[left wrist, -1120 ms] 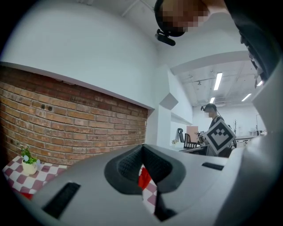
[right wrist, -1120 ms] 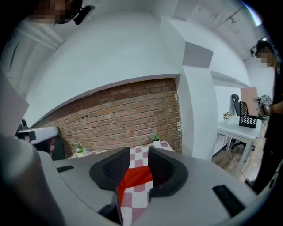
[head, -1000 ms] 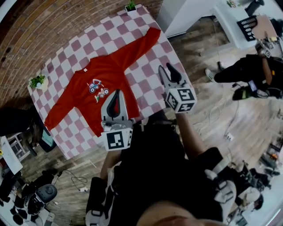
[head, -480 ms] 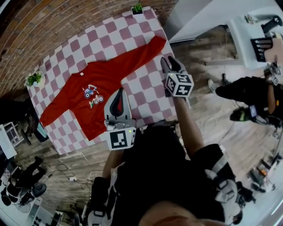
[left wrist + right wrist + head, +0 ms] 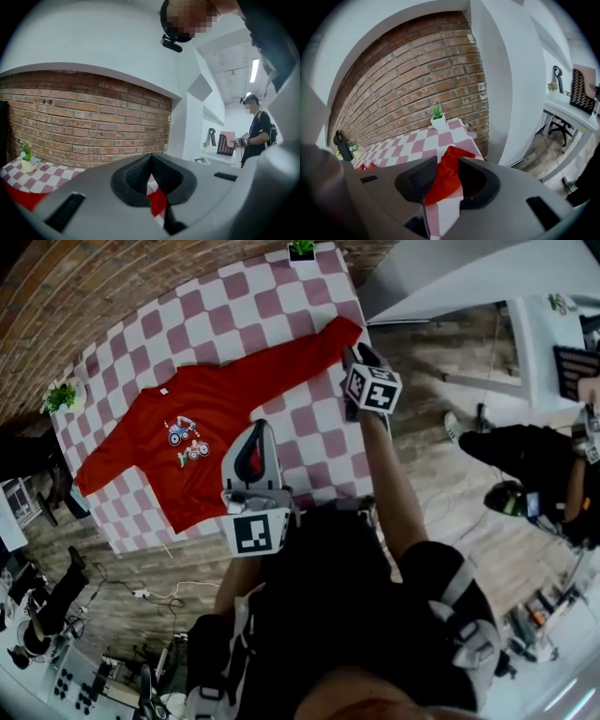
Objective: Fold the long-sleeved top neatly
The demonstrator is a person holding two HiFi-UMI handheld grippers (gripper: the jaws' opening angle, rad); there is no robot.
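Red long-sleeved top [image 5: 220, 404] spread flat, front up, on the table's pink-and-white checked tablecloth [image 5: 323, 423], with a small printed motif [image 5: 184, 440] on the chest.

Its long axis is the cuff-to-cuff line, running diagonally from the near-left cuff to the far-right cuff. The collar points to the far left, towards the brick wall [image 5: 94, 287], and the hem faces the near side.

The left gripper [image 5: 259, 432] stands over the right part of the hem. Its jaws are pressed together [image 5: 150, 159] with nothing caught in them, and only a strip of red cloth and check shows below their tips. Whether the left gripper touches the fabric cannot be told.

The right gripper [image 5: 357, 356] hangs just near of the far-right cuff, at the table's right edge. Its jaws stand apart [image 5: 446, 161], and the red sleeve end [image 5: 452, 154] appears in the gap between them, lying on the cloth. The pads do not press on it.

A small potted plant in a white pot [image 5: 301, 249] sits at the far edge of the table, beyond that cuff [image 5: 437, 115]. A second plant in a pale pot [image 5: 58, 395] stands at the far-left corner.
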